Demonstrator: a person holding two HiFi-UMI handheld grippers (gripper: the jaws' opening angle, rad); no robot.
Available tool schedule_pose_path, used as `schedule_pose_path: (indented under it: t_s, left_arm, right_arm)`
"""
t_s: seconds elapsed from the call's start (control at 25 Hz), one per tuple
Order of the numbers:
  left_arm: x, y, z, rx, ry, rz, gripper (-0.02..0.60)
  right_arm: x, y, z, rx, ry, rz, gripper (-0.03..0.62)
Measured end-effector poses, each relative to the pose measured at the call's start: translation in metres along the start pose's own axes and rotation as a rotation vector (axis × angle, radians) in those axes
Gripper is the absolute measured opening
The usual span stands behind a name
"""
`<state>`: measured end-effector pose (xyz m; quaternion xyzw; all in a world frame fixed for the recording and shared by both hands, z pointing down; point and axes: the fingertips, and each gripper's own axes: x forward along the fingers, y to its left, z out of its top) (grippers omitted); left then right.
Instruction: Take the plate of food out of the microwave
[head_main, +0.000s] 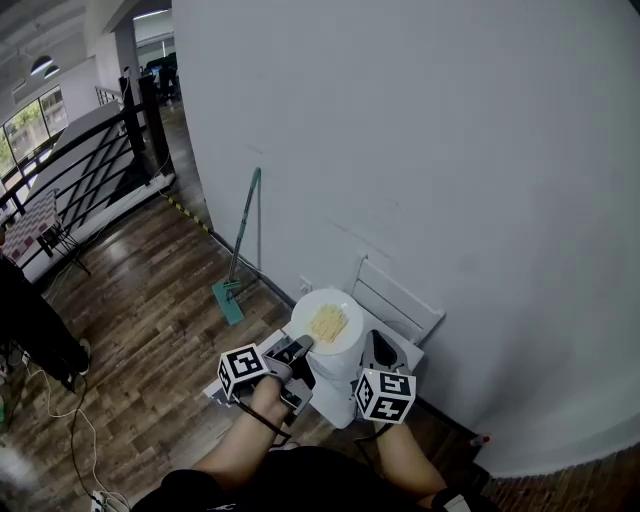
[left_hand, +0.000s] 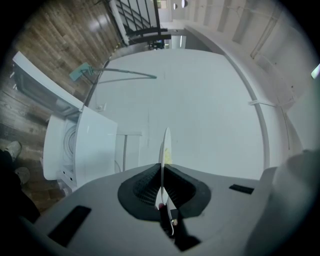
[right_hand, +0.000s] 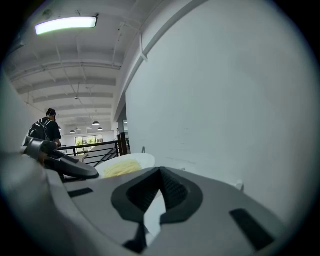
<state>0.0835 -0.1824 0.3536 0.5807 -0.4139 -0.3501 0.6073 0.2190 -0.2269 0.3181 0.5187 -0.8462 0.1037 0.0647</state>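
A white plate carrying yellow noodles is held in the air above the white microwave. My left gripper is shut on the plate's left rim; in the left gripper view the plate runs edge-on between the pads of the left gripper. My right gripper sits just beside the plate's right rim. In the right gripper view the plate lies left of the right gripper, whose jaw tips meet; a white sliver shows in the lower gap.
The microwave cavity stands open with its door swung out toward the white wall. A green mop leans on that wall. Black railing and a person are at the left, over wood floor.
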Motion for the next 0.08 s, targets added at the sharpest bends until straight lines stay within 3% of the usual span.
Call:
schedule_pose_path:
  t_s: [0.08]
  left_arm:
    - [-0.0011,-0.0016,-0.0014,0.006,-0.003,-0.001,0.012]
  right_arm:
    - [-0.0024,-0.0011,0.0005,-0.001,0.002,-0.002,0.006]
